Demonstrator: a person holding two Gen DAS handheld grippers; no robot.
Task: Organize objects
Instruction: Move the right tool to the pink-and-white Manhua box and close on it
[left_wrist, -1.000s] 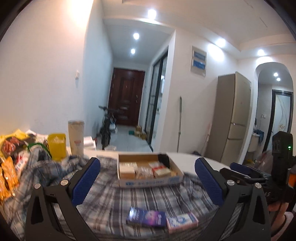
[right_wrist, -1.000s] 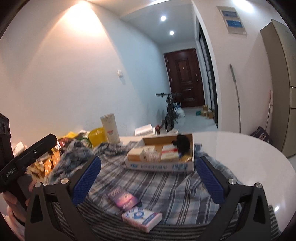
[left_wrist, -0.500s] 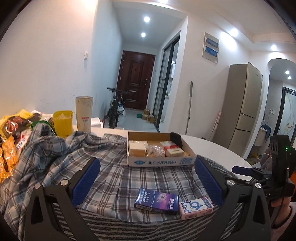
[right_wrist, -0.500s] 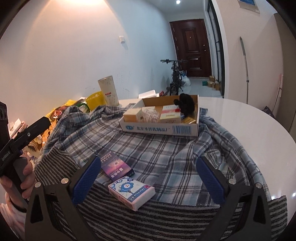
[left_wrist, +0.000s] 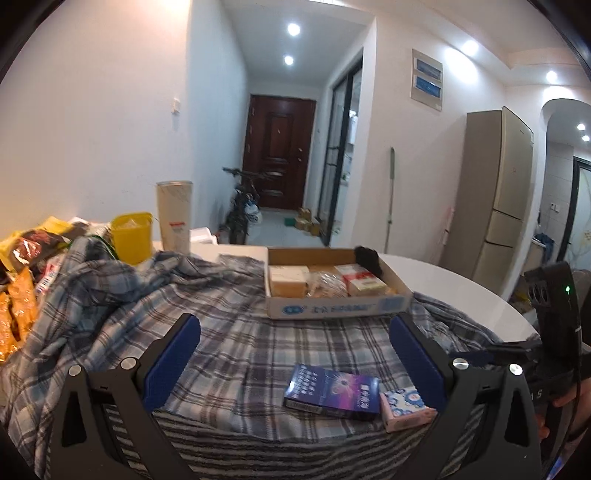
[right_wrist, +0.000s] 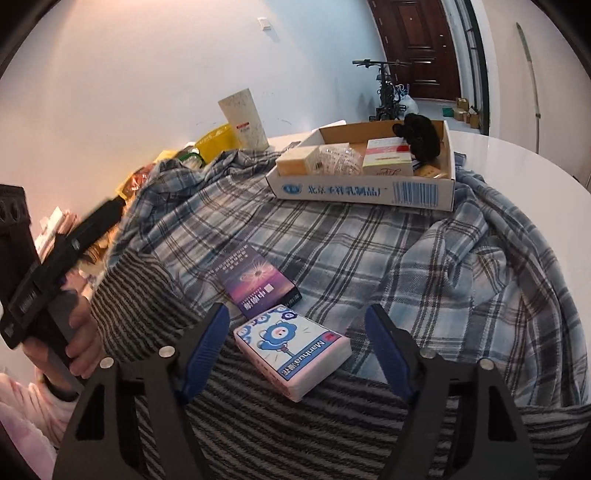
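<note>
A pink tissue pack (right_wrist: 293, 350) with a blue cartoon lies on the striped cloth, between the open fingers of my right gripper (right_wrist: 297, 349); it also shows in the left wrist view (left_wrist: 406, 404). A purple box (right_wrist: 255, 282) lies just beyond it, also seen from the left (left_wrist: 332, 391). A shallow cardboard box (right_wrist: 369, 190) holding small packages and a black item stands farther back (left_wrist: 338, 308). My left gripper (left_wrist: 295, 363) is open and empty above the plaid cloth (left_wrist: 236, 332).
A yellow container (left_wrist: 132, 236) and a tall cup (left_wrist: 174, 214) stand at the back left. Snack bags (left_wrist: 22, 295) pile at the left edge. The bare white round table (right_wrist: 517, 166) extends to the right. A fridge (left_wrist: 491, 206) stands beyond it.
My right gripper has dropped and moved forward, so the tissue pack now sits between its fingers. The left gripper has tilted down slightly toward the cloth.
</note>
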